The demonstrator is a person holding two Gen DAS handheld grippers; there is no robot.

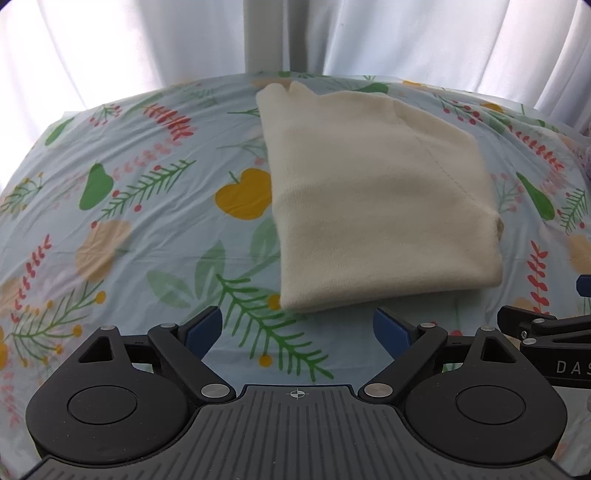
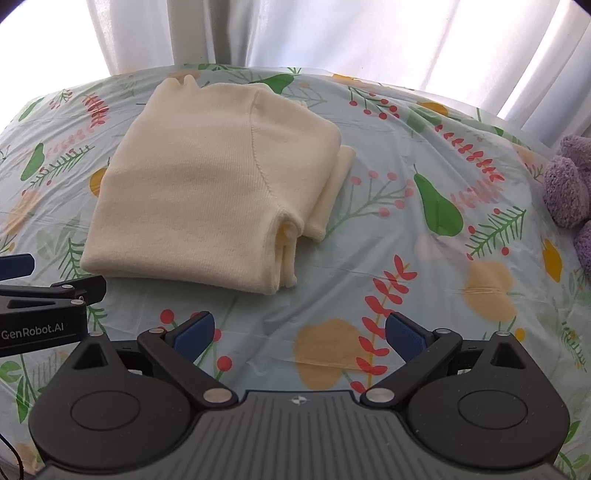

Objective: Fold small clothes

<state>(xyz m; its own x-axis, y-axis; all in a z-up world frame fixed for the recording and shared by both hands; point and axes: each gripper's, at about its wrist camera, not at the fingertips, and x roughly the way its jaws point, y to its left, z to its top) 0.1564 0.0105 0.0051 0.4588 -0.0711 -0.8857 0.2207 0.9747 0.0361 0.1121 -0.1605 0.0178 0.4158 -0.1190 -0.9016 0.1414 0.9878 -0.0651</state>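
A cream knit sweater (image 1: pixel 376 199) lies folded into a thick rectangle on the table; the right wrist view shows the same sweater (image 2: pixel 199 184) with its layered folded edge facing right. My left gripper (image 1: pixel 297 326) is open just short of the sweater's near edge, nothing between its blue pads. My right gripper (image 2: pixel 299 332) is also open, over bare cloth to the right of and nearer than the sweater. Each gripper shows in the other's view: the right one (image 1: pixel 546 328) at the right edge, the left one (image 2: pixel 48 291) at the left edge.
A light blue tablecloth (image 1: pixel 129 221) printed with pears, leaves and berries covers the table. A purple plush toy (image 2: pixel 569 184) sits at the right edge. White curtains (image 2: pixel 369 33) hang behind the table's far edge.
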